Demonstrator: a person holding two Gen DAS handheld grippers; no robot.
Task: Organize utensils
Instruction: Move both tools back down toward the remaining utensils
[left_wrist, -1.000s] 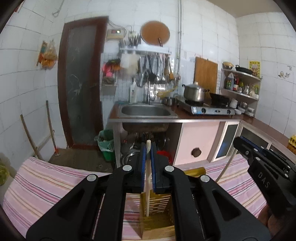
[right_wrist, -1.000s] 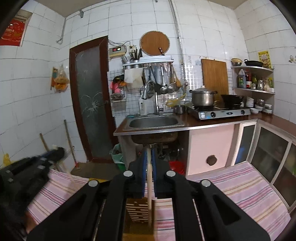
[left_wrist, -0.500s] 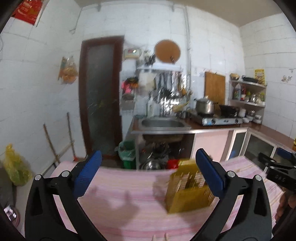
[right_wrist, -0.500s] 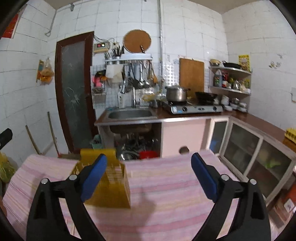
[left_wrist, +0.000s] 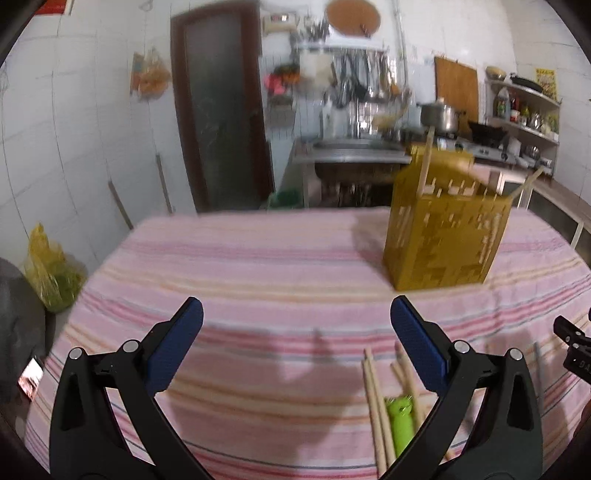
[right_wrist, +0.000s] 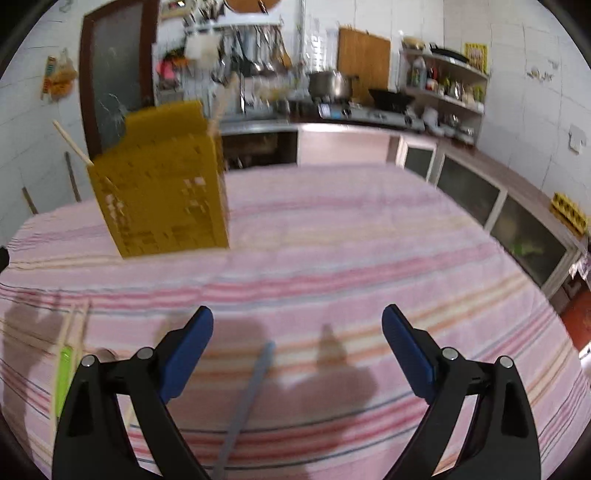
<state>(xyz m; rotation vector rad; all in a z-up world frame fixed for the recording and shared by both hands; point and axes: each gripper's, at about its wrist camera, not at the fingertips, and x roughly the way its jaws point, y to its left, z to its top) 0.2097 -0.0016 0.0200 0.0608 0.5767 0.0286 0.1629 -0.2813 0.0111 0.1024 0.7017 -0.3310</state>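
Note:
A yellow perforated utensil holder (left_wrist: 443, 229) stands on the striped cloth with wooden chopsticks (left_wrist: 424, 162) sticking out; it also shows in the right wrist view (right_wrist: 162, 192). My left gripper (left_wrist: 295, 339) is open and empty, above the cloth. Loose wooden chopsticks (left_wrist: 376, 402) and a green utensil (left_wrist: 400, 417) lie near its right finger. My right gripper (right_wrist: 297, 350) is open and empty. A grey-blue stick-like utensil (right_wrist: 243, 406) lies between its fingers. Chopsticks and the green utensil (right_wrist: 64, 373) lie at its left.
The table is covered by a pink striped cloth (left_wrist: 258, 258). Behind it are a sink counter (left_wrist: 351, 155), a stove with a pot (right_wrist: 332, 85), shelves and low cabinets (right_wrist: 480, 192). A yellow bag (left_wrist: 51, 273) sits on the left floor.
Both grippers were shut on chopsticks over the holder a second ago. They opened, left the chopsticks in the holder, and drew back and down toward the near table edge.

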